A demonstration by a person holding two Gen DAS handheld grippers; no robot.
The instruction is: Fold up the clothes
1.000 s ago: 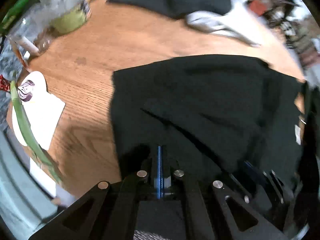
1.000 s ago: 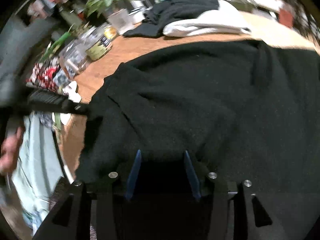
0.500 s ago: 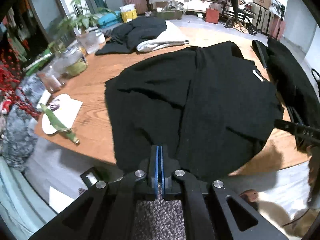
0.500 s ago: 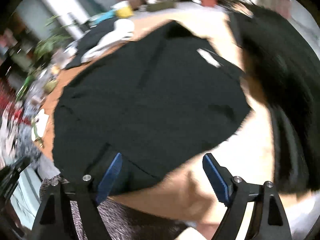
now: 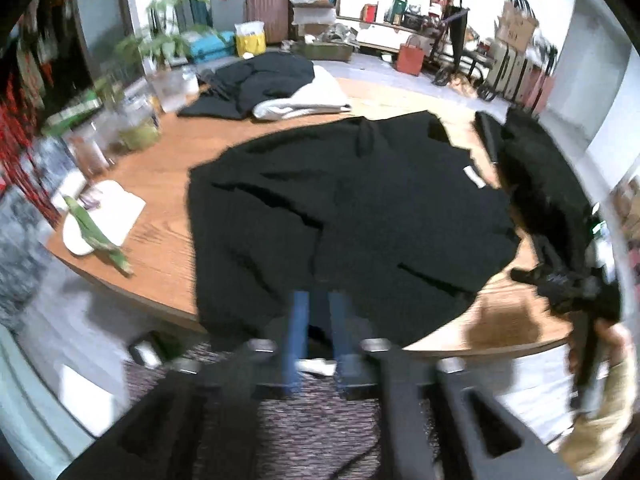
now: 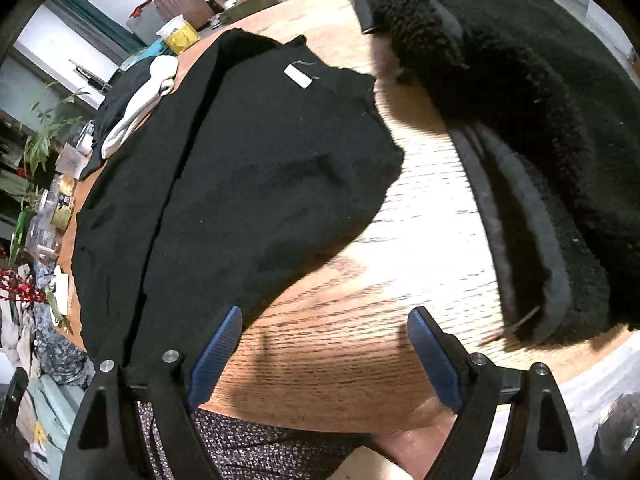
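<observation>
Item one: a flat black knit garment (image 5: 352, 216) lies folded in half on the round oak-grain wooden surface (image 5: 160, 184), its near hem drooping over the edge toward you. A small white sewn-in label (image 6: 297, 76) sits near its far edge; no writing on it can be read.

Item two: a black fleecy garment (image 6: 532, 92) lies heaped at the right of the surface, apart from the first.

Item three: a pile of black and white clothes (image 5: 280, 88) lies at the far side.

Your left gripper (image 5: 318, 340) hovers at the near hem, its blue pads opening, blurred, with nothing pinched between them. Your right gripper (image 6: 324, 356) stands wide apart over bare wood, holding nothing, beside the folded garment's corner.
</observation>
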